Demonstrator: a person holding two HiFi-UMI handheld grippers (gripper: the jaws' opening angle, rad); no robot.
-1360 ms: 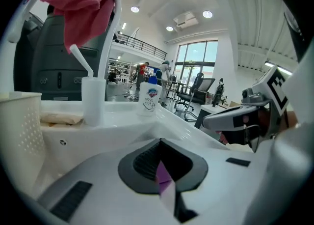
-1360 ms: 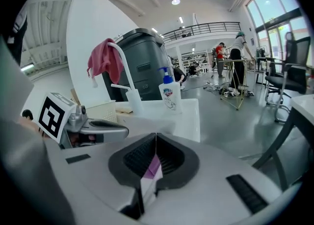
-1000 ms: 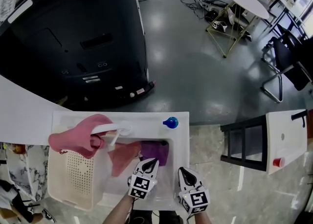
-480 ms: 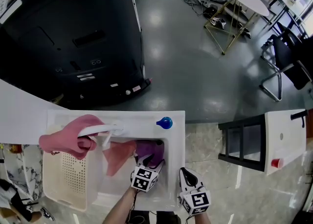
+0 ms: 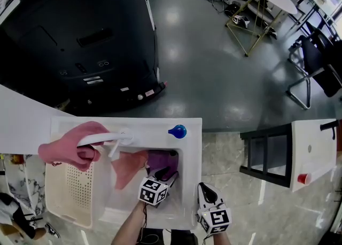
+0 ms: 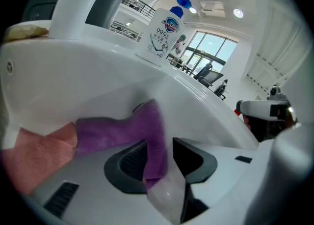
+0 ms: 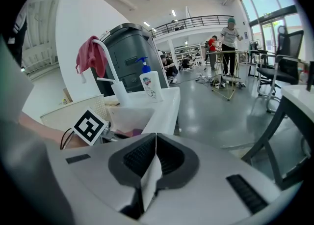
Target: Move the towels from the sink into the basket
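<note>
A purple towel (image 5: 162, 160) (image 6: 122, 130) lies in the white sink (image 5: 190, 153), with a salmon-pink towel (image 5: 127, 167) (image 6: 34, 155) to its left. My left gripper (image 5: 165, 174) (image 6: 167, 143) reaches down into the sink; its jaws are closing, and a fold of the purple towel hangs between them, lying against the left jaw with a gap to the right jaw. Its marker cube (image 7: 90, 126) shows in the right gripper view. My right gripper (image 5: 205, 188) (image 7: 156, 140) hovers over the sink's near right corner, shut and empty. A cream perforated basket (image 5: 69, 190) (image 7: 73, 108) stands left of the sink.
A pink towel (image 5: 69, 146) (image 7: 91, 54) is draped over the white faucet (image 5: 104, 139) (image 7: 110, 67). A blue-capped soap bottle (image 5: 177, 131) (image 6: 164, 35) stands on the sink's back rim. A big black machine (image 5: 80, 40) is behind; a black rack (image 5: 264, 155) stands right.
My left gripper went from above the sink's front down into it, opened, and now has the purple towel between its jaws. The right gripper stayed put.
</note>
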